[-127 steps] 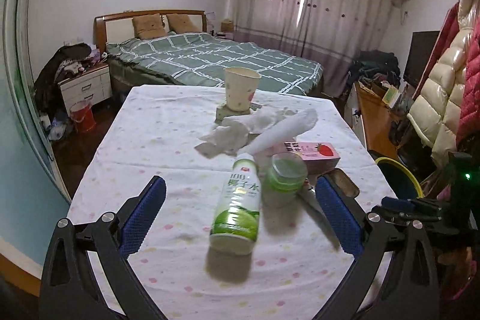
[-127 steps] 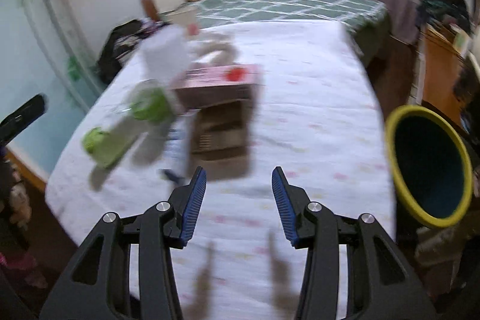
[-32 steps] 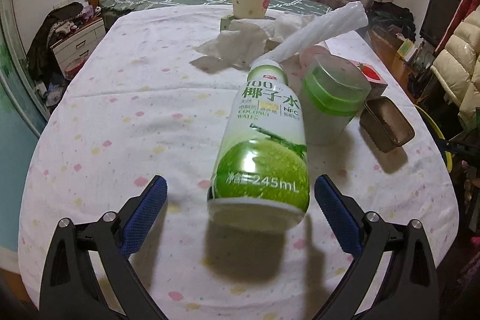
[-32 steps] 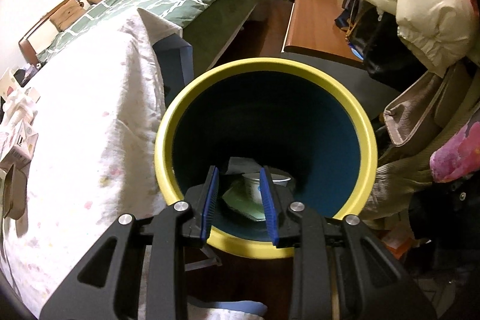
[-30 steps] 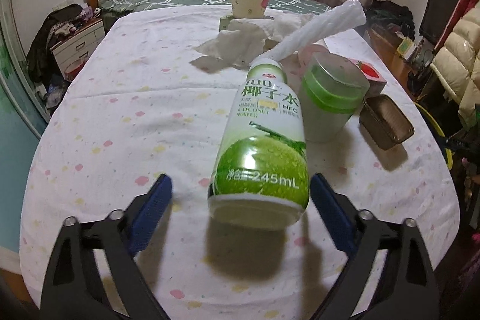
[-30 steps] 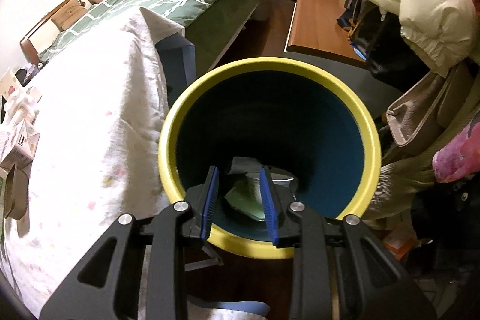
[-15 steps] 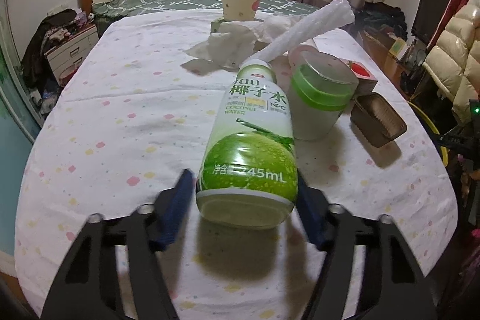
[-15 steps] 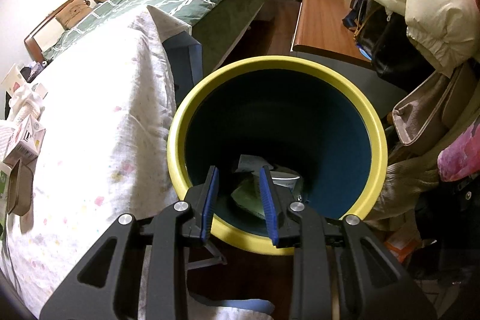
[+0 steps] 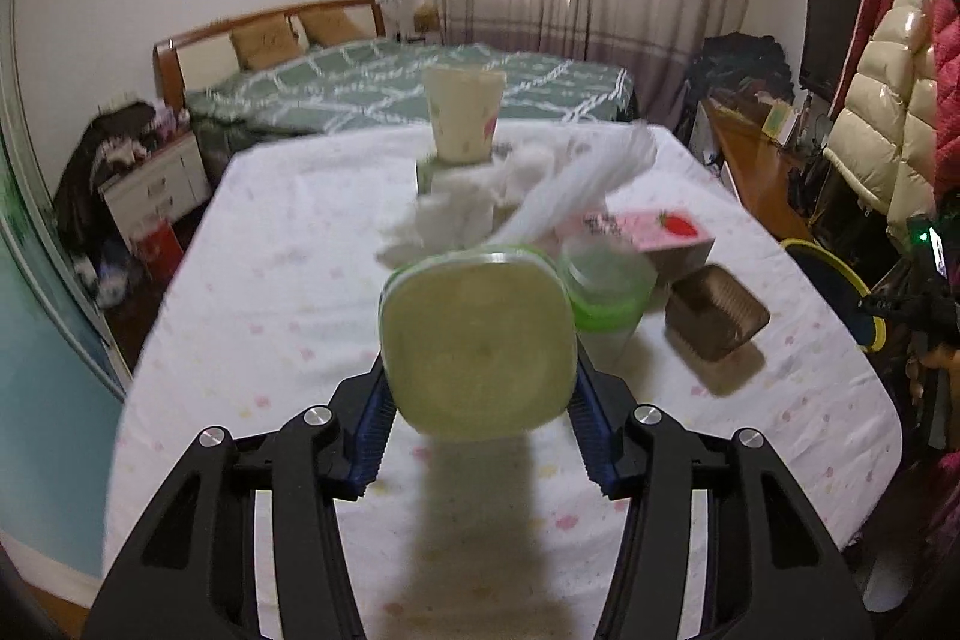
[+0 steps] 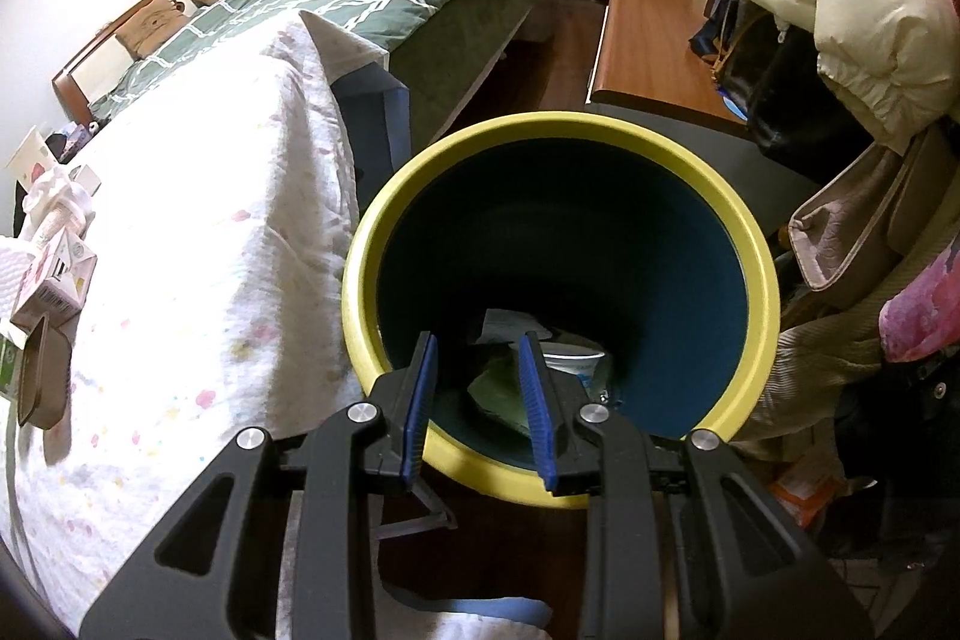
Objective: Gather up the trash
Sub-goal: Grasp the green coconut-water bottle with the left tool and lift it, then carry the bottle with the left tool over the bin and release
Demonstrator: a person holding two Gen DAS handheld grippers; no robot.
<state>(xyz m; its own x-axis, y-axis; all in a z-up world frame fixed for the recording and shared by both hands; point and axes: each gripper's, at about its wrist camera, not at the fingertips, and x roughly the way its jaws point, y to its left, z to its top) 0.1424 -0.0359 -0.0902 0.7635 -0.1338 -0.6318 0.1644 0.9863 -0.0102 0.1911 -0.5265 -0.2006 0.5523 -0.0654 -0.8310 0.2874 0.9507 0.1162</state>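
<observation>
Left gripper [image 9: 480, 412] clamped on the coconut-water bottle [image 9: 477, 346], blue pads pressed to either side of its base, bottom end turned toward the lens and lifted off the tablecloth [image 9: 270, 292]; held that way, probably, for carrying across to the bin. Behind it, left to right on the cloth: paper cup [image 9: 463, 121] on a small box, crumpled tissues [image 9: 456, 214], a white wrapped tube [image 9: 576, 190], green-lidded container [image 9: 606, 295], pink strawberry carton [image 9: 651, 232], brown tray [image 9: 717, 313]. All blurred, so finer detail uncertain. Yellow bin rim [image 9: 840, 274] just past the table's right edge.

Right gripper [image 10: 477, 400] empty, jaws a narrow gap apart, hovering at the near rim of the bin [image 10: 756, 250] beside the table, perhaps placed there after a drop, though not provable from here.

Seen only from the right wrist: inside of the bin, with a white tub [image 10: 573, 364], a green packet [image 10: 501, 394] and a paper scrap [image 10: 510, 322] at the bottom. Carton [image 10: 54, 274] and tray [image 10: 42, 376] squeezed to that view's left margin. Seen only from the left wrist: the bottle itself and the whole spread of remaining trash.
</observation>
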